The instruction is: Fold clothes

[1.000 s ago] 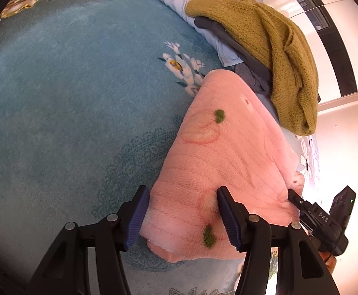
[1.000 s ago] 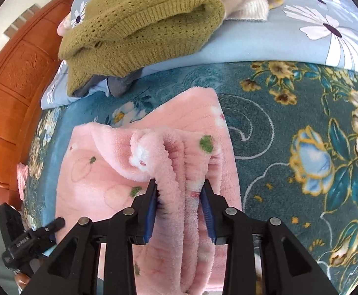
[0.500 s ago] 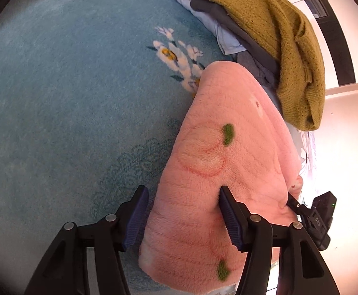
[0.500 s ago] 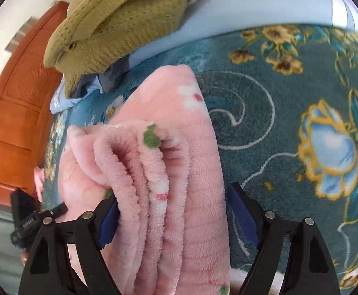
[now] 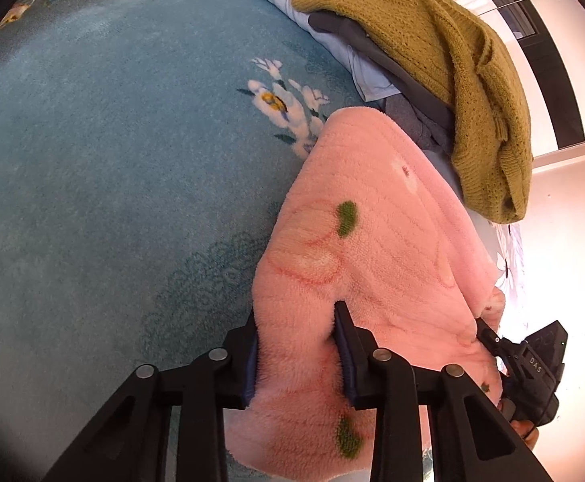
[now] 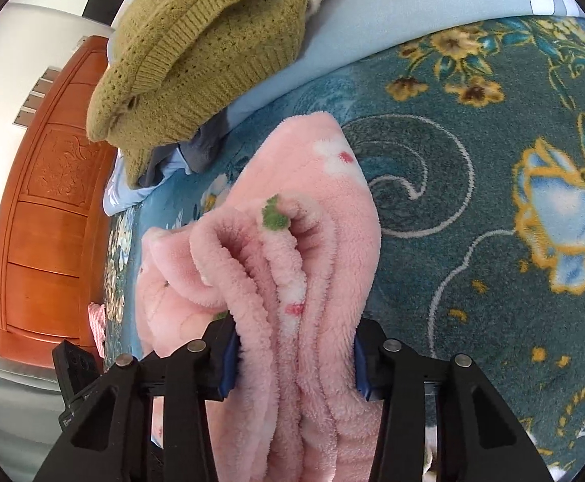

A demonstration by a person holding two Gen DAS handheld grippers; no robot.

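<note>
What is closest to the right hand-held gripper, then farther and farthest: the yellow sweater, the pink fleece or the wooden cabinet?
1. Pink fleece: bunched between the closing jaws of the right hand-held gripper.
2. Yellow sweater: up ahead, left.
3. Wooden cabinet: far left, behind.

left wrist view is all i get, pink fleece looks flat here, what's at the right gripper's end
Observer: At the right gripper the pink fleece garment is bunched into several thick folds that run up between its fingers; the jaws are closing on that bundle.
Operator: anything beside it on that side i can't see
Observer: Yes, a carved orange-brown wooden cabinet stands past the bed's edge.
Operator: and the blanket pattern over there
Observer: There the teal blanket carries big blue flowers outlined in gold and white swirls, much busier than your plain patch.
Operator: mustard sweater close to the fleece?
Observer: The mustard knit sweater lies on a light blue sheet, apart from the fleece.
</note>
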